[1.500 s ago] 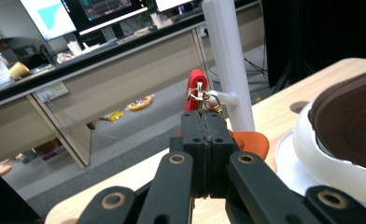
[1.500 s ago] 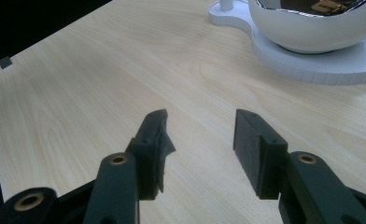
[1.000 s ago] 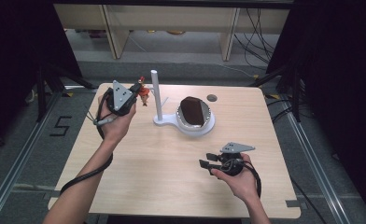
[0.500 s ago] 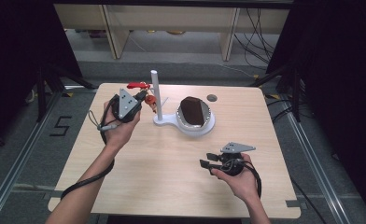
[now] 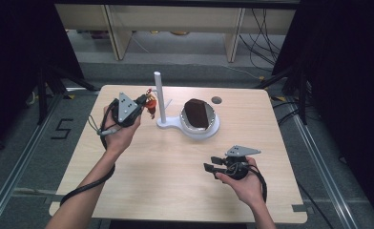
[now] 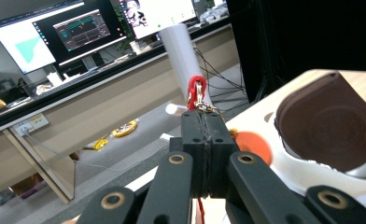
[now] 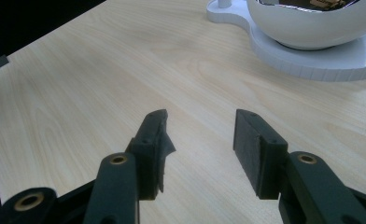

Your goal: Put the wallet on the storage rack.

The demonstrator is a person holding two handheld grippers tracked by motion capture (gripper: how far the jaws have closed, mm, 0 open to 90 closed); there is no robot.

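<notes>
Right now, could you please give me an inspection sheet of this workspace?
Surface: pale wooden table, a round hole near its far edge.
Job's things: red clip keychain with small orange figure, held beside the white post of a white stand; dark brown pad in its bowl.
Clutter: nothing seen.
Grippers: left tongs shut on the keychain; right tongs open, empty, low over the table.
Cables: one black cable trails from each gripper.
Surroundings: monitors, shelving, floor cables.

I read one sign, a black figure 5 [image 5: 63,128] marked on the grey floor left of the pale wooden table [image 5: 142,186], monitor text too blurred.
</notes>
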